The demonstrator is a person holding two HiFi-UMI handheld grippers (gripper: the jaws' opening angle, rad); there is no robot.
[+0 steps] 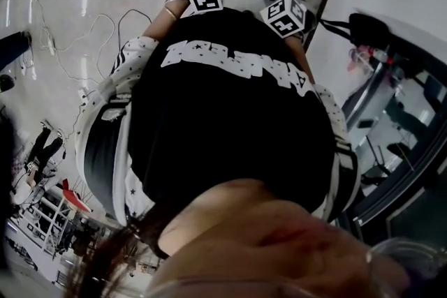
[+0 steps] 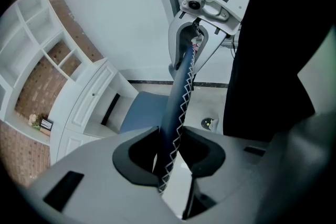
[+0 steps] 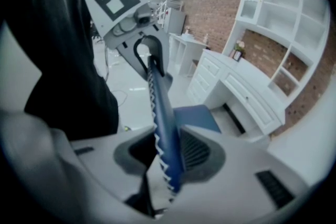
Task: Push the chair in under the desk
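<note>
- The left claw (image 2: pixel 170 157) is clamping on the top edge of the backrest (image 2: pixel 181 86). Its pads are pressing the blue, zigzag-stitched padding from both sides.
- The right claw (image 3: pixel 165 157) is gripping the same edge further along. Each claw is showing in the other's view, and the two are sitting apart on the edge.
- The chair (image 2: pixel 139 113) is standing with its blue seat facing the kneehole of the white bench (image 2: pixel 79 113). The seat is lying near the opening but not yet under it, so the push is judged unfinished.
- Handling, as a judgement: the backrest is looking stiff inside and soft at the surface, so the pads are biting into padding rather than frame. The smooth cover is likely to be slippery if the push is angled upward.
- The two-point hold on the top edge is suiting the job, since even force from both sides should be holding the chair straight.
- The base is not showing, so whether the chair is rolling or dragging cannot be told.
</note>
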